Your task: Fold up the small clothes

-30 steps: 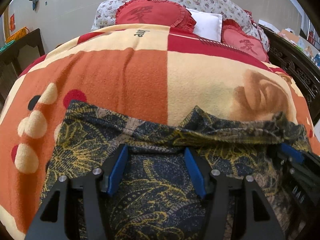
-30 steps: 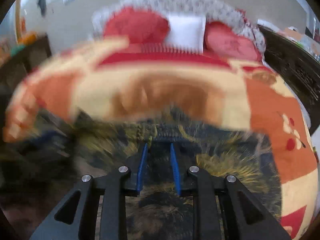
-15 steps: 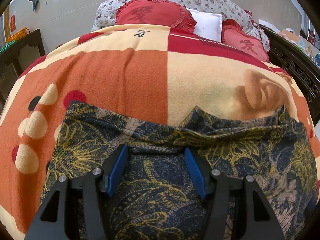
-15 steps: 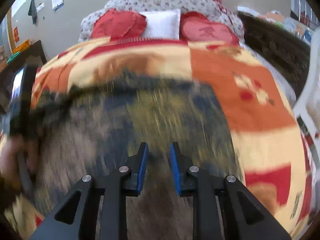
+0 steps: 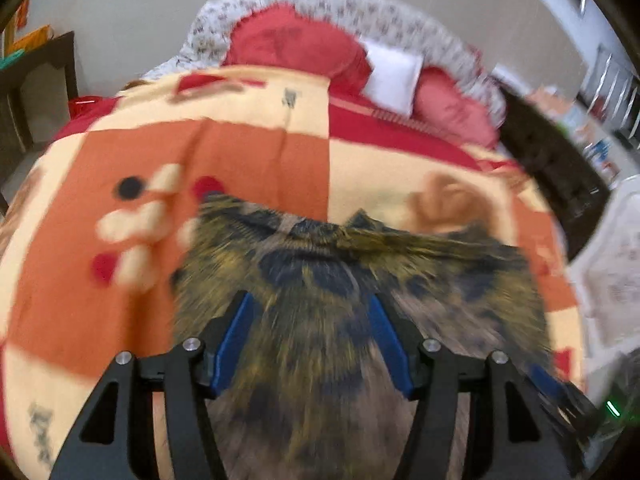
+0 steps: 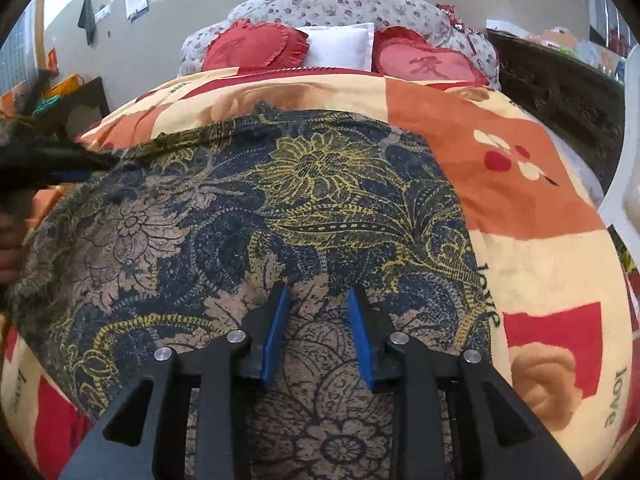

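- Navy-and-gold patterned garment (image 6: 248, 216) is lying spread on the bed's orange blanket (image 6: 500, 184).
- Left gripper (image 5: 310, 320) fingers are gaping wide, holding nothing.
- Right gripper (image 6: 319, 312) fingers are standing apart, empty, above the cloth.

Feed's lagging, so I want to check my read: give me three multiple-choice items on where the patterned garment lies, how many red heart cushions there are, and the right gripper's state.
1. Where does the patterned garment lie?
A. On the blanket
B. On the floor
C. Over the white pillow

2. How many red heart cushions sit at the head of the bed?
A. One
B. Two
C. Four

3. How is the right gripper?
A. Shut on the garment
B. Open above the garment
C. Out of view

Answers: 1 A, it is spread flat on the orange and cream blanket; 2 B, one either side of the white pillow; 3 B, its blue pads stand apart with nothing between them.
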Available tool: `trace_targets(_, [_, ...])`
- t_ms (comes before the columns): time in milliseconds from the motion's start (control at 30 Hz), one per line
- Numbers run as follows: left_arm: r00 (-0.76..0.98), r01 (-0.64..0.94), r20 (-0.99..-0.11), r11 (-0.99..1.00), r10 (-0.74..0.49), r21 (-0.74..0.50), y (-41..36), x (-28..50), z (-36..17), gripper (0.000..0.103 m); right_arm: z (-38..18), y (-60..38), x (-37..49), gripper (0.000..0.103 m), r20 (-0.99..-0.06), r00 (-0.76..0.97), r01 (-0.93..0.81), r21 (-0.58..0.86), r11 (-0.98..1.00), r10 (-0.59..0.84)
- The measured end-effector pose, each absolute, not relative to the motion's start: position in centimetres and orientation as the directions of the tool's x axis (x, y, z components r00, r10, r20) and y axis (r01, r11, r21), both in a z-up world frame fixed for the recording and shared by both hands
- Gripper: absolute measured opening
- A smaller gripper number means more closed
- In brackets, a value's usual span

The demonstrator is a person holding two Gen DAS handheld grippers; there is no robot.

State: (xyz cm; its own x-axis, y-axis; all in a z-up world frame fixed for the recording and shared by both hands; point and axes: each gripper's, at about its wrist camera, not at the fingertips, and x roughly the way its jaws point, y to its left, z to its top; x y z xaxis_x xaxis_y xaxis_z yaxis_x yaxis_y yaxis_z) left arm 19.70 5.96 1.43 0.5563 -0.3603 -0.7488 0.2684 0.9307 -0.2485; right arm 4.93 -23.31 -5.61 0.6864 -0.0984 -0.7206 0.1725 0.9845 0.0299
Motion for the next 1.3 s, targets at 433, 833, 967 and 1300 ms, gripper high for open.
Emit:
trace_targets(433, [0.482, 0.178, -0.762, 0.9, -0.433, -0.399, 12.7, 8.8, -5.4, 0.055, -2.1, -18.0, 3.2, 0.032, -0.715, 0.697, 0.113, 0.042, 0.993, -0.049])
trace_targets(833, [0.493, 0.135, -0.644, 0.782, -0.586, -0.608, 15.8, 4.4, -6.0, 0.096, -5.5, -16.7, 2.8, 0.036, -0.73, 0.678, 0.088, -0.036, 0.995, -0.086])
trace_targets(967, [0.464, 0.13, -0.605, 0.726, -0.647, -0.676, 14.8, 5.6, -6.2, 0.1, -5.5, -17.2, 2.8, 0.037, -0.729, 0.681, 0.085, -0.003, 0.996, -0.06])
trace_targets(1300, [0.531, 0.105, -0.458, 0.592, -0.713, -0.799, 15.4, 7.8, -5.5, 0.091, -5.5, -17.1, 2.8, 0.037, -0.727, 0.683, 0.084, -0.012, 0.996, -0.067])
